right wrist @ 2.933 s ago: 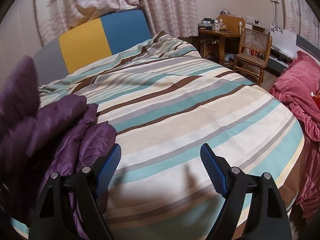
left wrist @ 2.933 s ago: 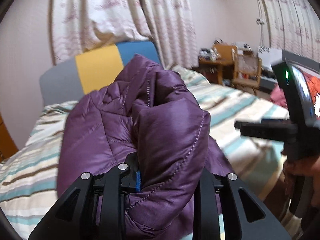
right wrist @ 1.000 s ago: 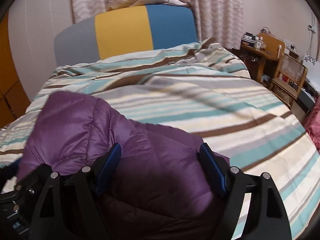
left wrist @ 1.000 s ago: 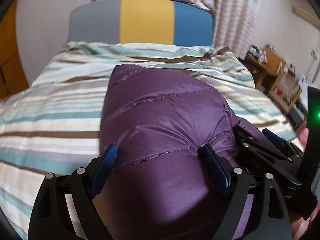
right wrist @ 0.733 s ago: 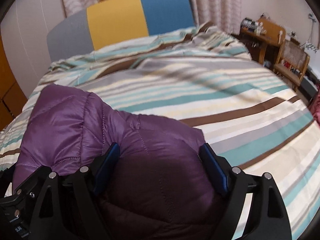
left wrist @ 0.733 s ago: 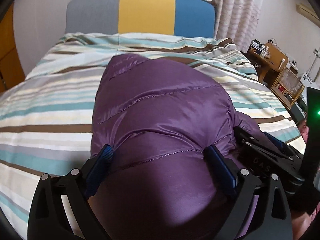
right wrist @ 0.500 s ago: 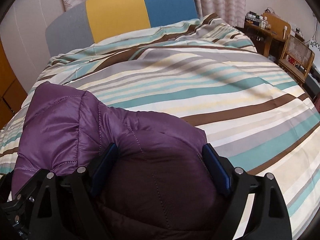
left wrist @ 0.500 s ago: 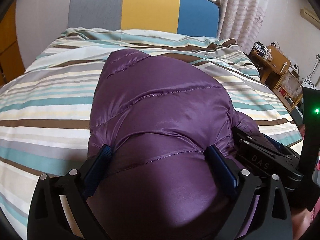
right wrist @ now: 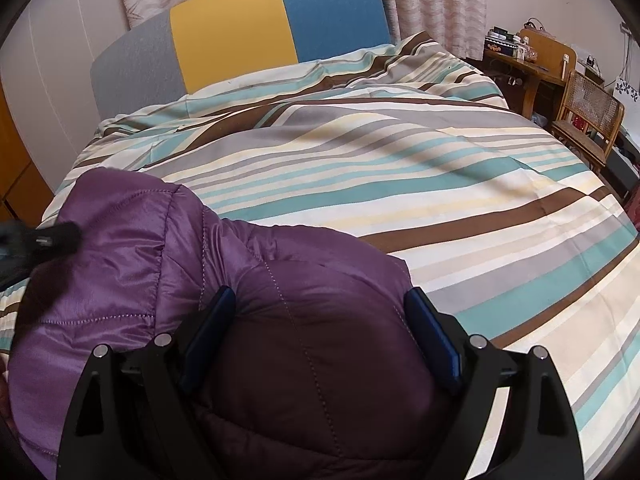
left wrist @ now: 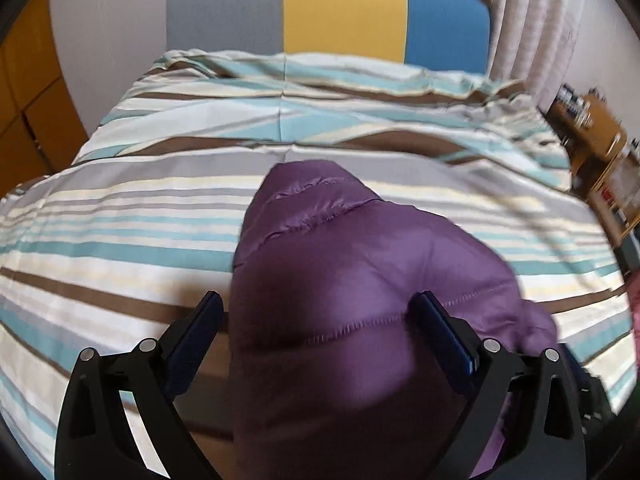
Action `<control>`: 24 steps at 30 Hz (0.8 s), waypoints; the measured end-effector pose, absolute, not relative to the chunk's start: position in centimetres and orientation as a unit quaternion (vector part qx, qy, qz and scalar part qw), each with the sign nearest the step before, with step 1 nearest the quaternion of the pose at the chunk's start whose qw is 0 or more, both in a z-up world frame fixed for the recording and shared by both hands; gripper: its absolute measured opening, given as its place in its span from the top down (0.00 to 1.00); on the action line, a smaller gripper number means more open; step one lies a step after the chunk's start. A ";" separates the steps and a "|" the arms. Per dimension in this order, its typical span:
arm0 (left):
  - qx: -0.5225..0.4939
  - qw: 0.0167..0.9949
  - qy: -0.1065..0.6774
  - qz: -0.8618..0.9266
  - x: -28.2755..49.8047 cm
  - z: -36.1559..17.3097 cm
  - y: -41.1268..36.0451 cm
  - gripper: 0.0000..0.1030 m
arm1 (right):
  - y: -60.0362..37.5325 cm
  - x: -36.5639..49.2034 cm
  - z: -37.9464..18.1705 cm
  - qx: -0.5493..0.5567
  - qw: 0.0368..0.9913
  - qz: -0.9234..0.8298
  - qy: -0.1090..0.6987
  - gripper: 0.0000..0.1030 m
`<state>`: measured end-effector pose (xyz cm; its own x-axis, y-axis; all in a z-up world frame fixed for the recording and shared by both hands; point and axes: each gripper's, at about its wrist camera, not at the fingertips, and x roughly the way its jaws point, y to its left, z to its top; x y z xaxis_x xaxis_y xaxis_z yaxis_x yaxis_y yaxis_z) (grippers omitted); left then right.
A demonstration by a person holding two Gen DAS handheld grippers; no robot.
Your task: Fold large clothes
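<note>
A purple quilted puffer jacket (left wrist: 360, 280) lies bunched on the striped bed (left wrist: 120, 240). My left gripper (left wrist: 320, 332) is open, its blue-padded jaws wide apart, and the jacket bulges up between them. In the right wrist view the jacket (right wrist: 160, 248) spreads to the left and fills the space between the jaws of my right gripper (right wrist: 320, 328), which is also open. Neither gripper pinches the fabric. Part of the left gripper (right wrist: 48, 240) shows blurred at the left edge of the right wrist view.
The striped duvet (right wrist: 440, 184) covers the bed beyond and right of the jacket. A grey, yellow and blue headboard (right wrist: 240, 40) stands at the far end. A wooden desk (right wrist: 532, 64) and cane chair (right wrist: 588, 112) stand at right. Orange cabinets (left wrist: 24, 92) line the left wall.
Earlier my left gripper held the jacket up, shut on it; it has since let go. Both grippers have tilted down over the jacket lying on the bed, and the left view has shifted left.
</note>
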<state>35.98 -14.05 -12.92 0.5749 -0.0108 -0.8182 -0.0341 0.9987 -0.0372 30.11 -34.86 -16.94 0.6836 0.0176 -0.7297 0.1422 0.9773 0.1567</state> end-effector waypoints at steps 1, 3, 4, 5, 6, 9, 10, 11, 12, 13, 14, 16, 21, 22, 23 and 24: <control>-0.028 0.885 0.464 0.007 36.1 -13.5 -14.0 0.04 | -34.9 30.1 -16.9 0.101 0.912 -0.035 0.397 0.17; -0.047 0.880 0.473 -0.001 36.5 -15.0 -13.4 0.03 | -34.9 30.1 -16.9 0.103 0.911 -0.036 0.397 0.17; -0.059 0.877 0.477 -0.002 36.8 -15.7 -13.0 0.03 | -34.9 30.2 -17.0 0.105 0.911 -0.037 0.397 0.17; -0.066 0.875 0.479 -0.003 36.9 -16.1 -12.8 0.03 | -34.9 30.2 -17.0 0.105 0.911 -0.038 0.398 0.17; -0.066 0.876 0.478 -0.003 36.9 -16.6 -12.7 0.03 | -34.8 30.4 -17.0 0.104 0.911 -0.039 0.398 0.17; -0.050 0.878 0.477 -0.001 37.0 -17.0 -12.9 0.03 | -34.5 30.7 -17.2 0.097 0.911 -0.044 0.398 0.16; -0.052 0.877 0.477 -0.001 37.1 -17.1 -12.8 0.03 | -34.5 30.7 -17.2 0.097 0.911 -0.045 0.398 0.16; -0.055 0.877 0.477 -0.003 37.0 -17.1 -12.7 0.03 | -34.5 30.8 -17.3 0.097 0.911 -0.045 0.398 0.16; -0.055 0.878 0.476 -0.003 36.9 -17.0 -12.8 0.03 | -34.5 30.8 -17.3 0.095 0.911 -0.046 0.397 0.16; -0.055 0.879 0.473 -0.003 36.7 -16.9 -12.8 0.03 | -34.5 30.8 -17.3 0.093 0.912 -0.047 0.396 0.16; -0.055 0.881 0.471 -0.003 36.6 -16.7 -12.9 0.03 | -34.5 30.8 -17.4 0.091 0.913 -0.048 0.395 0.15; -0.051 0.883 0.466 -0.003 35.8 -16.3 -13.0 0.03 | -34.6 30.7 -17.4 0.092 0.914 -0.046 0.393 0.15; -0.065 0.893 0.444 -0.040 30.7 -14.3 -12.7 0.03 | -34.9 30.3 -17.2 0.099 0.917 -0.042 0.383 0.15; -0.074 0.893 0.442 -0.048 29.8 -14.1 -12.6 0.03 | -34.9 30.2 -17.1 0.100 0.919 -0.042 0.379 0.14; -0.087 0.892 0.440 -0.056 28.5 -13.9 -12.3 0.03 | -34.9 30.0 -17.0 0.101 0.921 -0.040 0.374 0.14; -0.101 0.892 0.437 -0.066 27.3 -13.8 -12.1 0.03 | -34.9 29.8 -16.8 0.102 0.923 -0.041 0.369 0.14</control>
